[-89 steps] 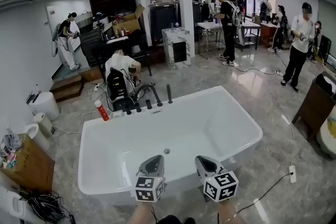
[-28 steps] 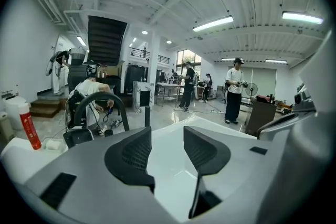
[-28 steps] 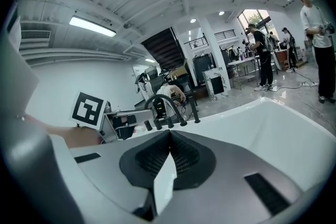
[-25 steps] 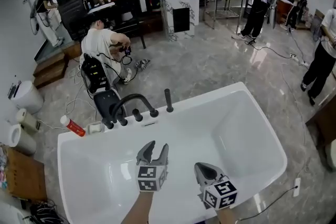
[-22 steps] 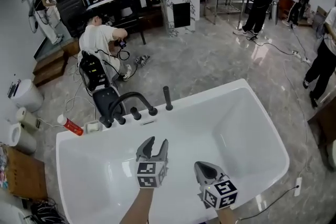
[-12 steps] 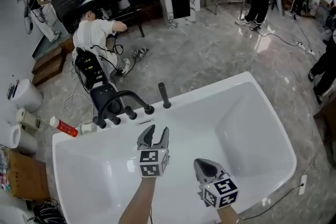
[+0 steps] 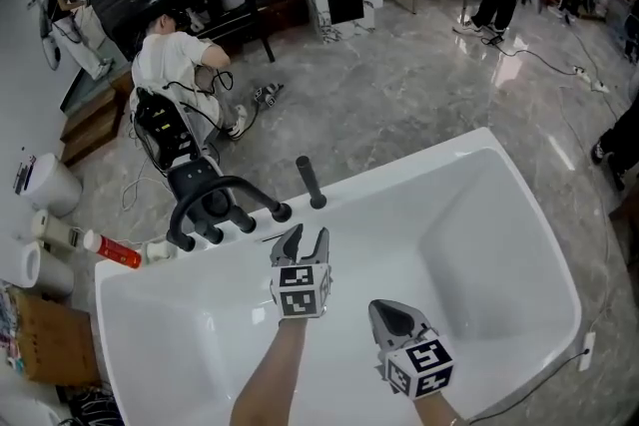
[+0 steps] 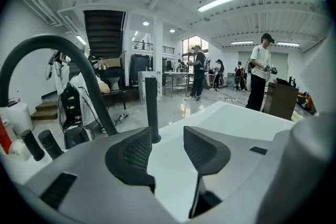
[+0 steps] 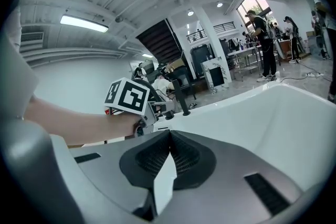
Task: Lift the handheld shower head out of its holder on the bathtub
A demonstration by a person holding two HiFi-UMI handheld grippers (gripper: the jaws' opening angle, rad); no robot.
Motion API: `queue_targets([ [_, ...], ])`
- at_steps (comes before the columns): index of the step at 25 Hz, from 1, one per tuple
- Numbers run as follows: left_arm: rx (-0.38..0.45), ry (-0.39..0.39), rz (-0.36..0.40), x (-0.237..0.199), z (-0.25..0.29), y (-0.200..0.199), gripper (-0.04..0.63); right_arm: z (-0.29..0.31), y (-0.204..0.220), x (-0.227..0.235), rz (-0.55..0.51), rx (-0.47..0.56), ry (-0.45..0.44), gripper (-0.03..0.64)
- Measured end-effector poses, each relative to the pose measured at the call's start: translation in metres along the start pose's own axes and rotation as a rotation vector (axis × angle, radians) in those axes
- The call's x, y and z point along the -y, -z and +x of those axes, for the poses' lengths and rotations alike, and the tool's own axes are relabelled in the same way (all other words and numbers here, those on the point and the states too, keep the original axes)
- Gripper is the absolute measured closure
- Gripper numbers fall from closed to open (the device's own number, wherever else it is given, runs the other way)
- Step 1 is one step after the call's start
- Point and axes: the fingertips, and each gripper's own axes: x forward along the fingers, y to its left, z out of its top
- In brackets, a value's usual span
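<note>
The handheld shower head is a slim black rod that stands upright in its holder on the far rim of the white bathtub. In the left gripper view the shower head rises just beyond the jaws, slightly left of the gap. My left gripper hangs over the tub a short way in front of the rod, open, with nothing between its fingers. My right gripper is lower and nearer to me over the tub basin, shut and empty, and its own view has the rod far off.
A black arched faucet with several knobs stands on the rim left of the shower head. A red bottle lies further left on the rim. A person crouches behind the tub beside a black case.
My left gripper has moved forward across the tub toward the far rim and the shower head. The right gripper has stayed near the bottom of the picture, still shut.
</note>
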Motion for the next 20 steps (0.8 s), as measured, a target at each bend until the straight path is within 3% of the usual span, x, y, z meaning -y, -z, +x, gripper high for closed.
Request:
queue_targets([
  [20,-0.115,-0.076,-0.066,-0.055,0.137,0.005,0.382,0.047,0.032,0.022,0.067,-0.037,0.012,0.609],
])
